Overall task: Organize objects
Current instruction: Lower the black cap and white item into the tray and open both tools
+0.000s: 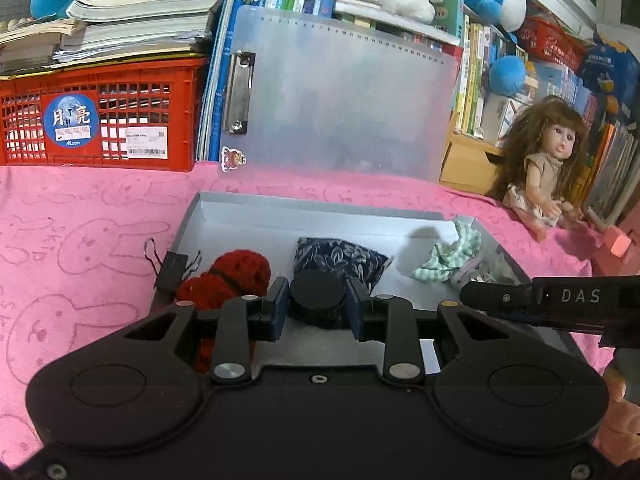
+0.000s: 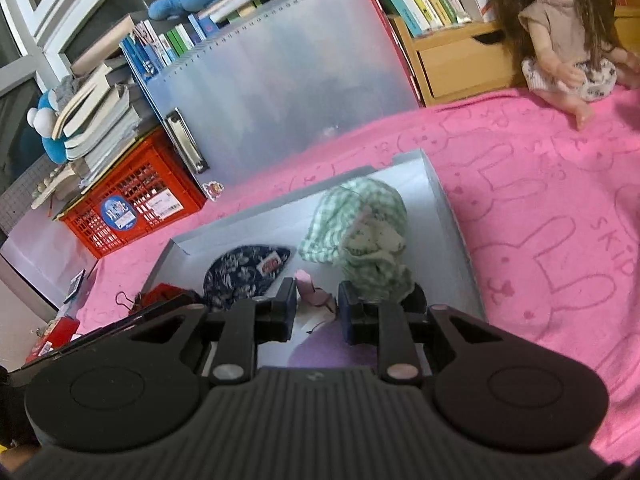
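A shallow grey box (image 1: 320, 216) lies on the pink cloth. In it lie a red knitted piece (image 1: 236, 276), a dark floral pouch (image 1: 340, 256) and a green checked cloth (image 1: 452, 258). My left gripper (image 1: 318, 304) is shut on a black round object (image 1: 316, 294) above the box's near edge. My right gripper (image 2: 317, 306) hovers over the box (image 2: 448, 216), its jaws a little apart with pink and pale fabric (image 2: 316, 300) between them; the green checked cloth (image 2: 360, 220) lies just beyond. The right gripper also shows at the left wrist view's right edge (image 1: 560, 300).
A black binder clip (image 1: 172, 270) sits on the box's left rim. A translucent clipboard (image 1: 340, 92) leans behind, with a red crate (image 1: 100, 116) of books to the left. A doll (image 1: 548, 160) sits at the right by a bookshelf. A pink bunny cloth (image 2: 540, 220) covers the table.
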Motion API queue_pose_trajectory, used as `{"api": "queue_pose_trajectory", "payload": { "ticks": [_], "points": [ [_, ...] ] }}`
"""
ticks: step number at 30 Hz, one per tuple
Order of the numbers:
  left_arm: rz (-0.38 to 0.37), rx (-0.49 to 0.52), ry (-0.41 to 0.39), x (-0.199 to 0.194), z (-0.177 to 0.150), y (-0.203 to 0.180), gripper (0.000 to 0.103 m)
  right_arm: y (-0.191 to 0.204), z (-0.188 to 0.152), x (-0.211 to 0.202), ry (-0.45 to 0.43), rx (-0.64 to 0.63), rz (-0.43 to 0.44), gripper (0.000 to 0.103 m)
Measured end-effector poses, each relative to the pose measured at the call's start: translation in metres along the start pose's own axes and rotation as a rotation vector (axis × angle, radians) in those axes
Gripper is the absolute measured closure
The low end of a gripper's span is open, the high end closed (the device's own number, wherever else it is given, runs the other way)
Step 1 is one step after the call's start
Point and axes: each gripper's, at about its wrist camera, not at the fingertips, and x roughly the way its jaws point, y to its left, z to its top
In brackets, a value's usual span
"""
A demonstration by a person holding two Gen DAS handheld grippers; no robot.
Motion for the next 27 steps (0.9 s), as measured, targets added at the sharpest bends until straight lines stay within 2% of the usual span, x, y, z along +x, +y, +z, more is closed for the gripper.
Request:
{"api": "queue_pose_trajectory", "payload": {
  "ticks": [5,9,10,12,13,15,22,27],
  "points": [
    [0.003,0.005,0.018,0.003,-0.003,0.000,0.074,0.001,-0.003,0.001,-0.002,-0.016,-0.002,0.076],
    [-0.006,0.008,0.024,0.002,-0.004,-0.002,0.074,0.005,-0.004,0.002,-0.003,-0.032,-0.018,0.072],
    [-0.006,0.009,0.015,-0.001,-0.003,-0.002,0.070,0.007,-0.005,0.000,-0.018,-0.044,-0.022,0.068],
    [-0.012,0.022,-0.007,-0.007,-0.002,-0.004,0.058,0.013,-0.007,-0.008,-0.062,-0.076,-0.026,0.048],
    [-0.010,0.029,-0.019,-0.010,-0.001,-0.005,0.055,0.015,-0.008,-0.013,-0.086,-0.092,-0.021,0.045],
    [-0.014,0.042,-0.034,-0.017,0.001,-0.008,0.054,0.018,-0.007,-0.021,-0.113,-0.104,-0.022,0.045],
    [-0.043,0.091,-0.061,-0.045,0.001,-0.016,0.037,0.021,-0.009,-0.049,-0.165,-0.126,-0.010,0.039],
    [-0.058,0.105,-0.069,-0.066,-0.008,-0.017,0.034,0.021,-0.019,-0.067,-0.185,-0.150,-0.018,0.036]
  ]
}}
